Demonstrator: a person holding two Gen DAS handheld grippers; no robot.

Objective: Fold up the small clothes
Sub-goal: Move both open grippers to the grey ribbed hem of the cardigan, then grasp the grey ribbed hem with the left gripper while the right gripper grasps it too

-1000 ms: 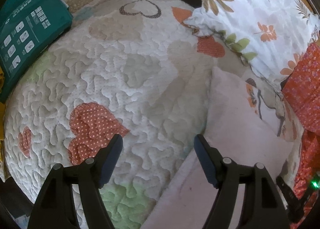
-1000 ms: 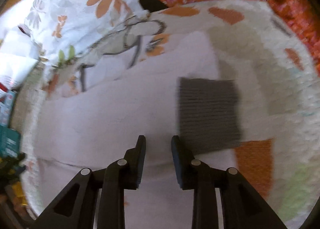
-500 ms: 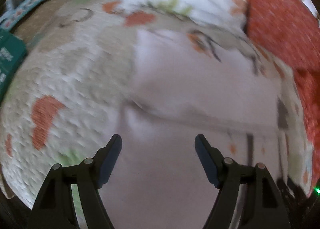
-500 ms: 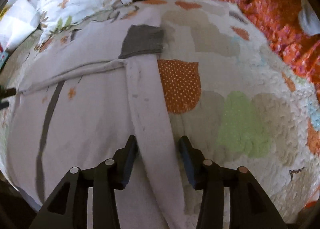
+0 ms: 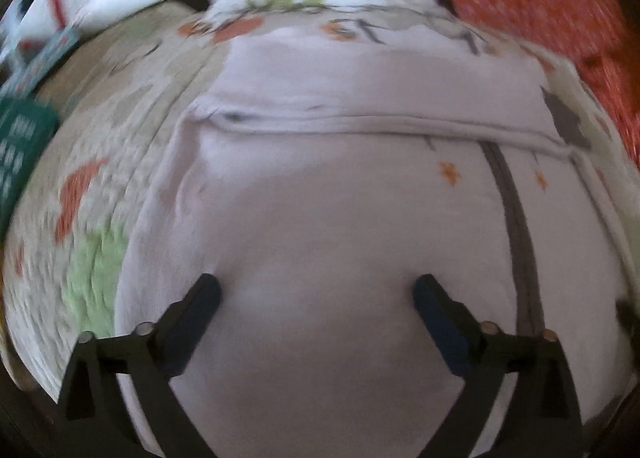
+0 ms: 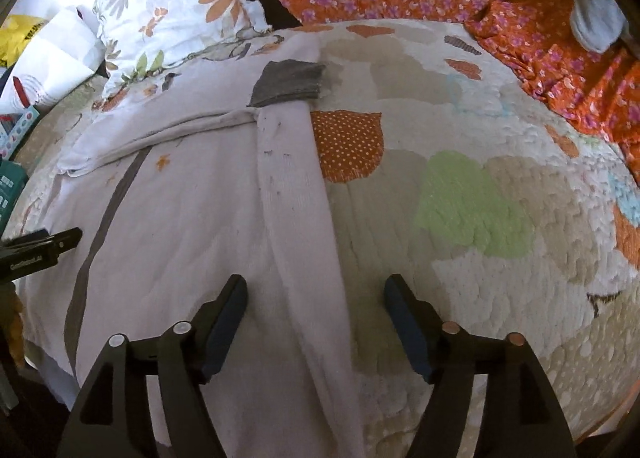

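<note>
A pale pink garment point(image 6: 192, 218) with a grey stripe and grey cuff lies spread flat on the patchwork quilt point(image 6: 480, 218), one sleeve point(image 6: 296, 194) folded over its edge. The right gripper point(image 6: 314, 322) tilts down over that sleeve, its jaws just opened, gripping nothing. The left gripper point(image 5: 316, 310) hangs above the garment's body, jaws widened, empty.

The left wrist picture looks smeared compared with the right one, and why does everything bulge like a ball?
Left wrist view: motion blur smears the quilt and pale garment. Right wrist view: sharp, quilt stitching crisp. Both: the fisheye lens bows the flat bed, with dark corners.
</note>
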